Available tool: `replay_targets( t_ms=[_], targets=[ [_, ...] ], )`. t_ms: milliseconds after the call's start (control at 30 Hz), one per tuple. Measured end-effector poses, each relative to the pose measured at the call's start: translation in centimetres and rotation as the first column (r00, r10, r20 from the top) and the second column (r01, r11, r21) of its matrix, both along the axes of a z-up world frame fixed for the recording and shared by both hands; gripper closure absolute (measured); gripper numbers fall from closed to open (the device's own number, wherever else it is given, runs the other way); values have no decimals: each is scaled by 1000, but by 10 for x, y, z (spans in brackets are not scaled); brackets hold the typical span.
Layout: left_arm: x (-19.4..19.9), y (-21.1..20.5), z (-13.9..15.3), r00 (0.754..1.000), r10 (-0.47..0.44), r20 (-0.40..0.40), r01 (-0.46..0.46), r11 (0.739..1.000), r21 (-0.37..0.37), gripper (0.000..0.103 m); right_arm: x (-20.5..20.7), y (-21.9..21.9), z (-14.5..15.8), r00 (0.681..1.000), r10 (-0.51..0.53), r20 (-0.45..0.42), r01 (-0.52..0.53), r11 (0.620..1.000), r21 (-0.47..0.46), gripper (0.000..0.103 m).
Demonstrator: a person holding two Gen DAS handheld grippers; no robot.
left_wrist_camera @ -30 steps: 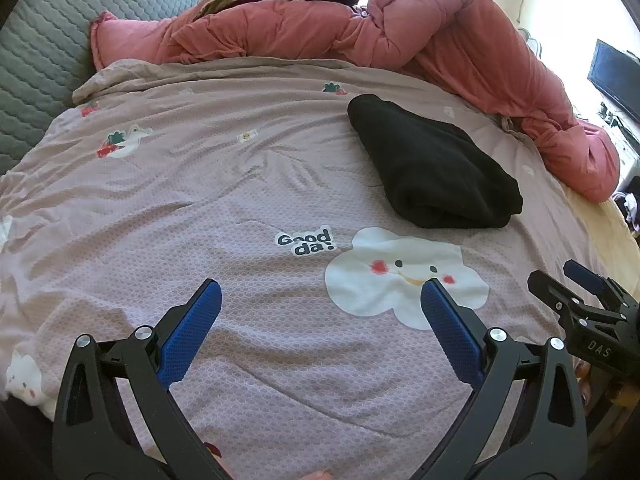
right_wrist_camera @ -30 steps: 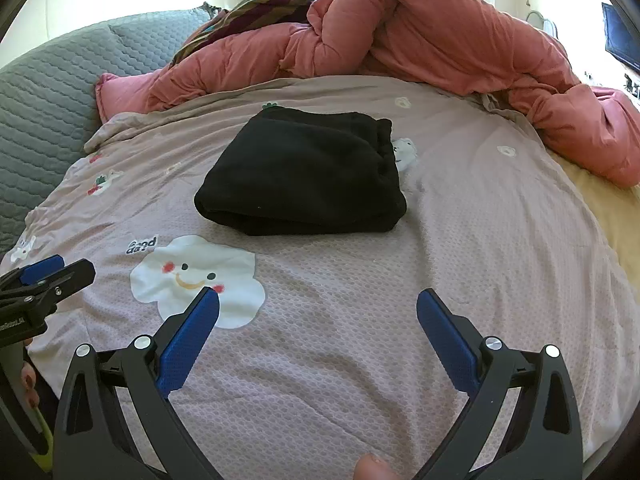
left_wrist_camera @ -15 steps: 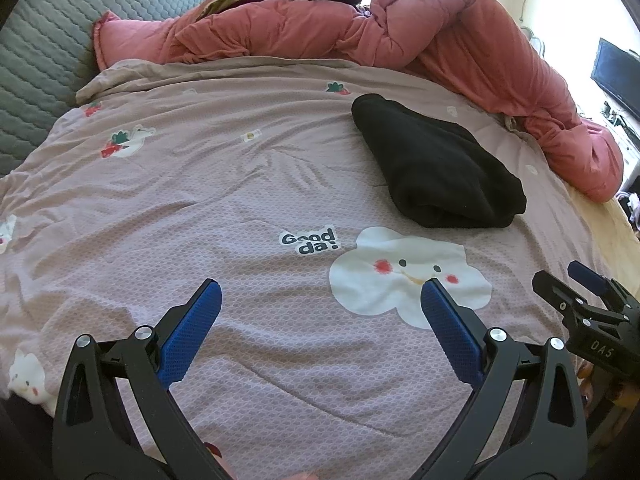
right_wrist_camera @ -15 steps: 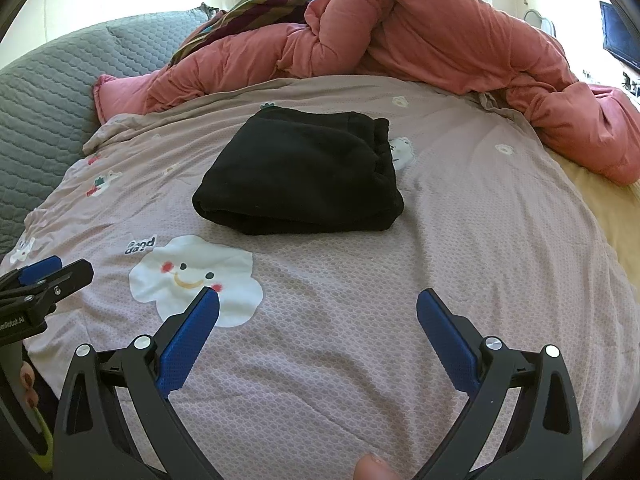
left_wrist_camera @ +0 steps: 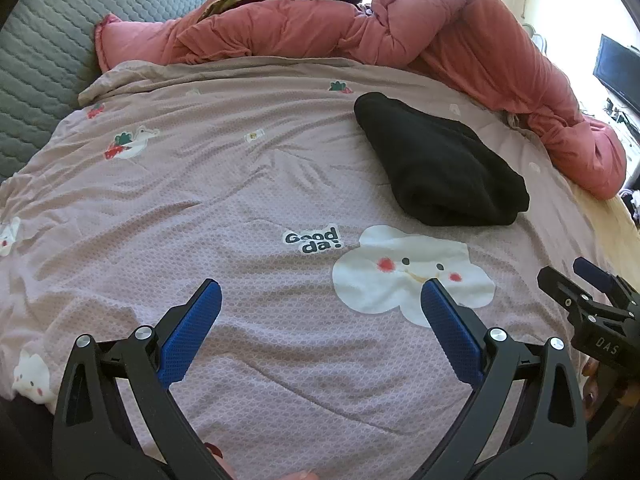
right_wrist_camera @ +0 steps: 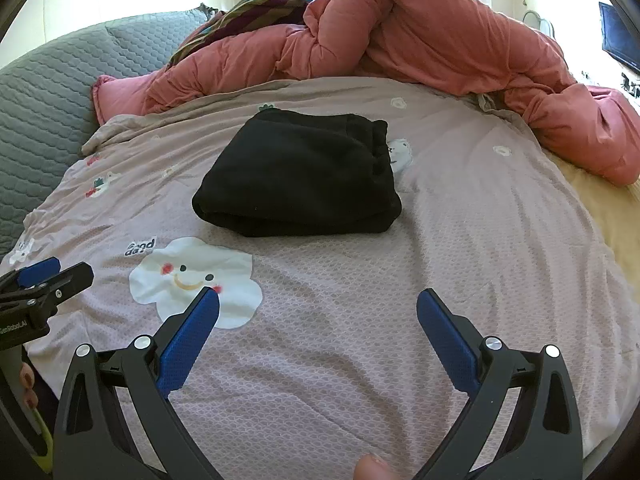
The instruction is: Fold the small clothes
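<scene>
Left wrist view: left gripper point(left_wrist_camera: 320, 292) spread wide, empty, above pink bedsheet point(left_wrist_camera: 200, 200); folded black garment point(left_wrist_camera: 436, 168) lies ahead to the right, well apart. Right wrist view: right gripper point(right_wrist_camera: 318, 300) likewise spread, empty; garment point(right_wrist_camera: 300, 176) straight ahead, beyond cloud print point(right_wrist_camera: 196, 276).

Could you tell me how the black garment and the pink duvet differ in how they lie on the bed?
The black garment is folded into a compact flat bundle; the pink duvet is bunched in a loose heap. The black garment sits mid-bed on the printed sheet; the pink duvet runs along the far edge. Both rest on the bed, and neither gripper touches them.
</scene>
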State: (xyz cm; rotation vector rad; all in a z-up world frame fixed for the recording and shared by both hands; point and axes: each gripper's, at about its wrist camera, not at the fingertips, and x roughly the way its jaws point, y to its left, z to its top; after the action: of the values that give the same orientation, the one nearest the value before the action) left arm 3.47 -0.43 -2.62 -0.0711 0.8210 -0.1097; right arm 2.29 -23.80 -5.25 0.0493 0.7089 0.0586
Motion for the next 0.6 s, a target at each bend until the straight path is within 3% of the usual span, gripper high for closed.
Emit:
replay_targets(
  t_ms=[600],
  targets=[
    [0,1,0,1000,-2,1,2,1000,2,9,1,3,0,1000,3,-6,-3,1000,-1,5]
  ],
)
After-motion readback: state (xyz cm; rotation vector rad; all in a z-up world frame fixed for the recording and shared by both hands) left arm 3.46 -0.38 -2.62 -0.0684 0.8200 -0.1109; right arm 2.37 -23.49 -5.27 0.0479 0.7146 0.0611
